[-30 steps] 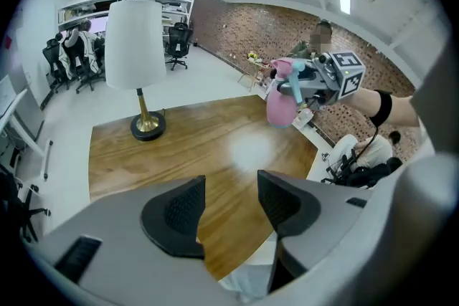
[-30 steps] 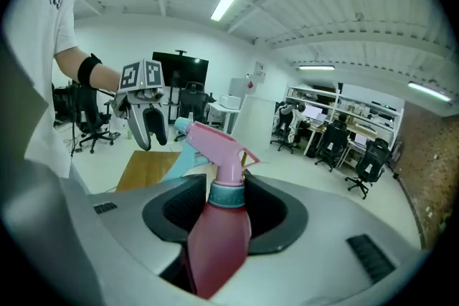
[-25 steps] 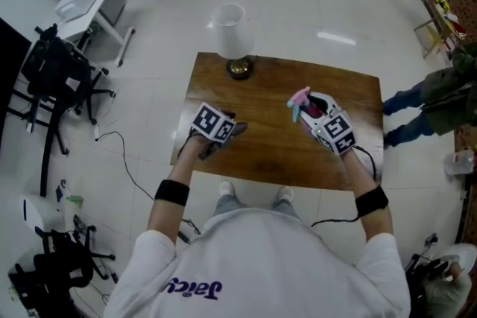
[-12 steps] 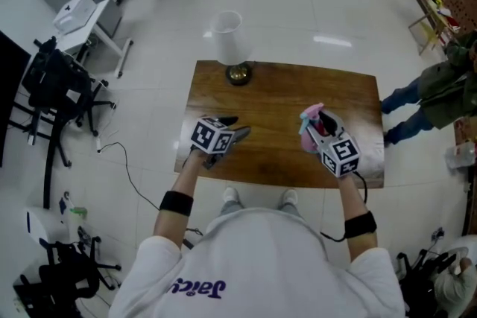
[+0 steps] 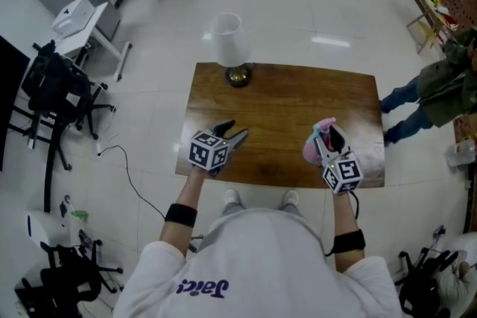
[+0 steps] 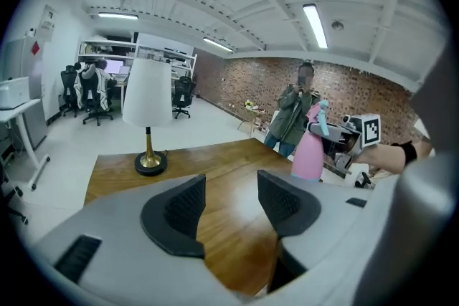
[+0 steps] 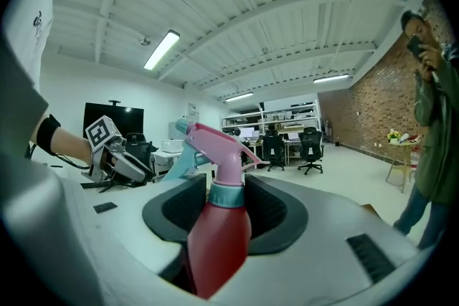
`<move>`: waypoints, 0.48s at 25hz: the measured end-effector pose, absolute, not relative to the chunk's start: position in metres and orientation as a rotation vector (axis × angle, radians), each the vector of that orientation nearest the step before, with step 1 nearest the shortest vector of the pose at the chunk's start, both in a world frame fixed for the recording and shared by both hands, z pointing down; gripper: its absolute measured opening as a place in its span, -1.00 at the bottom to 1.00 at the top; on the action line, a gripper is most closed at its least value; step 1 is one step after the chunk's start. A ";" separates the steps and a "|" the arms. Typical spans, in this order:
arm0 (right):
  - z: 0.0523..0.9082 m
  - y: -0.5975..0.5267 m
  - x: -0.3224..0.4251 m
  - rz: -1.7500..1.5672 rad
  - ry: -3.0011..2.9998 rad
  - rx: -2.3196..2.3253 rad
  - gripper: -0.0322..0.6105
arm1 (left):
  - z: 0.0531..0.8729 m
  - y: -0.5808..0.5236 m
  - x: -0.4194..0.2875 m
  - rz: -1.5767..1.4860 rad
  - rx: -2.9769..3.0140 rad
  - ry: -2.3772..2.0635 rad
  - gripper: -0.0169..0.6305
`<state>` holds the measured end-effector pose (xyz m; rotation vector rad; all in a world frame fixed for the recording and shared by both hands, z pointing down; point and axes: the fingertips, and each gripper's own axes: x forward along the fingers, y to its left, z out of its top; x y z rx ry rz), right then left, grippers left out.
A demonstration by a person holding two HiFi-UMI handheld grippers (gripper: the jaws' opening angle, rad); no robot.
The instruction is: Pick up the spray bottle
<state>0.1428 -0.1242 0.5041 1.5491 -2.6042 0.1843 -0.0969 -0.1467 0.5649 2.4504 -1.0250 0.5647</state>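
The spray bottle [image 5: 314,145] is pink with a teal collar and trigger. My right gripper [image 5: 326,139] is shut on its neck over the near right part of the wooden table [image 5: 283,97]. In the right gripper view the bottle [image 7: 215,233] stands upright between the black pads, with the gripper [image 7: 224,201] closed just under the collar. From the left gripper view the bottle [image 6: 310,153] shows at the right, held by the other hand. My left gripper [image 5: 232,132] is open over the near left of the table, and nothing lies between its jaws [image 6: 231,201].
A white-shaded lamp [image 5: 229,41] on a brass base stands at the table's far edge, also in the left gripper view as a lamp [image 6: 148,118]. A person [image 5: 440,89] stands beyond the right edge. Office chairs [image 5: 52,86] and a small white table [image 5: 82,11] stand at the left.
My right gripper has carried the bottle toward the table's near right edge and rolled. The left gripper has stayed near the same place, its jaws now tilted up toward the lamp.
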 end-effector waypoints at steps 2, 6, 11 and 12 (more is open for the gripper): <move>0.506 -0.119 0.145 0.190 -2.613 1.568 -0.36 | 0.567 -0.143 -0.097 0.552 2.453 -1.023 -0.23; 0.510 -0.109 0.148 0.205 -2.611 1.622 -0.36 | 0.566 -0.139 -0.099 0.513 2.473 -1.060 -0.23; 0.517 -0.100 0.148 0.209 -2.620 1.654 -0.36 | 0.546 -0.138 -0.104 0.361 2.552 -1.177 -0.23; 0.518 -0.099 0.149 0.215 -2.616 1.663 -0.36 | 0.540 -0.138 -0.106 0.312 2.569 -1.218 -0.23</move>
